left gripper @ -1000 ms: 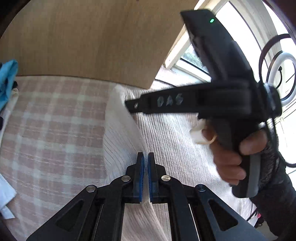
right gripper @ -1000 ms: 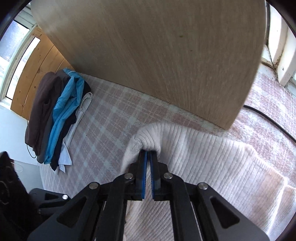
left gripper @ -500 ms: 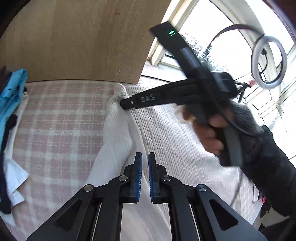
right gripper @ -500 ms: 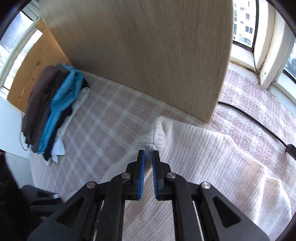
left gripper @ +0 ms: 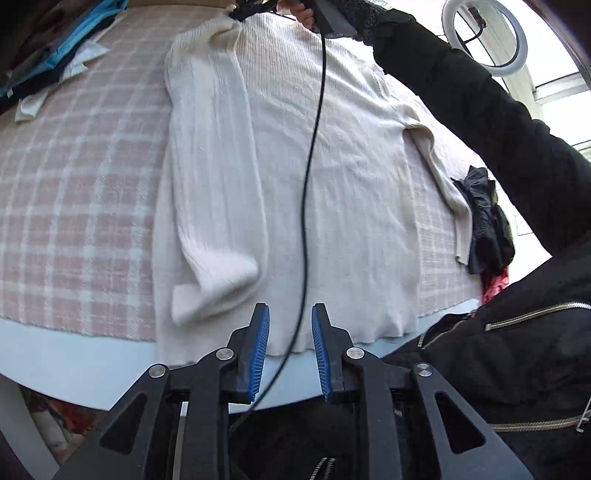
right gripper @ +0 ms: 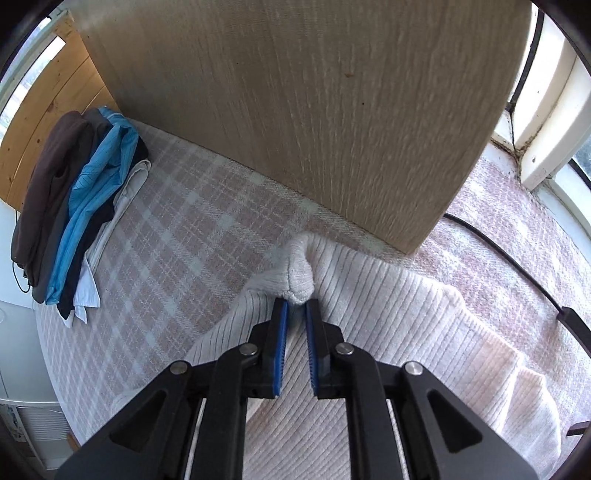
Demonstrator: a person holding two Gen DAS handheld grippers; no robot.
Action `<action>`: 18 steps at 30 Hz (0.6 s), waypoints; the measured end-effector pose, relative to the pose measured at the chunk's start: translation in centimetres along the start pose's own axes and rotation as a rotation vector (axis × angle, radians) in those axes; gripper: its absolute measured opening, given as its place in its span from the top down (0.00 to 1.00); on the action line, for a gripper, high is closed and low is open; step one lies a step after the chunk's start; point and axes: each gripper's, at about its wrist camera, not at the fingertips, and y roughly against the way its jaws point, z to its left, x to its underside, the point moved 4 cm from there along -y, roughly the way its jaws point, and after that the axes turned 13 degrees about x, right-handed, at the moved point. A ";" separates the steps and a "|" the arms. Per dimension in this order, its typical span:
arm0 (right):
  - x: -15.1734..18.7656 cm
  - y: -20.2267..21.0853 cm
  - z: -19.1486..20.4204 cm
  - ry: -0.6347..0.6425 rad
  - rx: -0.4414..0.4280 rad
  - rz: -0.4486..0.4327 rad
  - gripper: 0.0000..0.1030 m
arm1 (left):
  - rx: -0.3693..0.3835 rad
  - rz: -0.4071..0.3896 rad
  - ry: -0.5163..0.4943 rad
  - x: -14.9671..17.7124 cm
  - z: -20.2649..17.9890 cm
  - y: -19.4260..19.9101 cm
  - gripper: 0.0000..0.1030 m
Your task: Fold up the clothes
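Note:
A cream ribbed sweater (left gripper: 332,166) lies flat on the pink checked cloth (left gripper: 74,184). Its left sleeve (left gripper: 214,177) is folded down over the body. Its right sleeve (left gripper: 439,173) lies out to the right. My left gripper (left gripper: 290,325) is open and empty, above the sweater's hem at the near edge. My right gripper (right gripper: 295,314) is at the sweater's far shoulder corner (right gripper: 301,273); its jaws stand slightly apart, just behind the bunched fabric. In the left wrist view the right gripper (left gripper: 251,7) shows at the top edge.
A pile of blue, dark and white clothes (right gripper: 74,192) lies at the far left. A dark bundle (left gripper: 487,221) lies at the right edge. A wooden panel (right gripper: 295,110) stands behind the table. A black cable (left gripper: 306,184) hangs over the sweater.
My left gripper let go of the sleeve, opened and pulled back to the near edge. My right gripper's jaws parted at the shoulder corner.

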 end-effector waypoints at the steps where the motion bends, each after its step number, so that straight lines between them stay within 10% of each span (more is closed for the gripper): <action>1: -0.1 0.0 0.2 0.006 0.013 0.009 0.89 | 0.007 -0.052 0.000 0.3 -0.5 0.7 0.76; 5: 0.0 0.1 0.8 0.037 0.057 -0.003 0.88 | -0.298 -0.230 -0.120 -0.7 -0.9 1.6 0.60; 13: 0.5 0.1 -0.4 0.006 -0.002 0.003 0.87 | -0.595 -0.105 -0.280 -4.3 2.1 -7.0 0.66; 18: 0.6 0.0 -0.6 0.039 0.003 0.001 0.87 | -0.521 -0.123 -0.256 -4.6 2.6 -5.3 0.92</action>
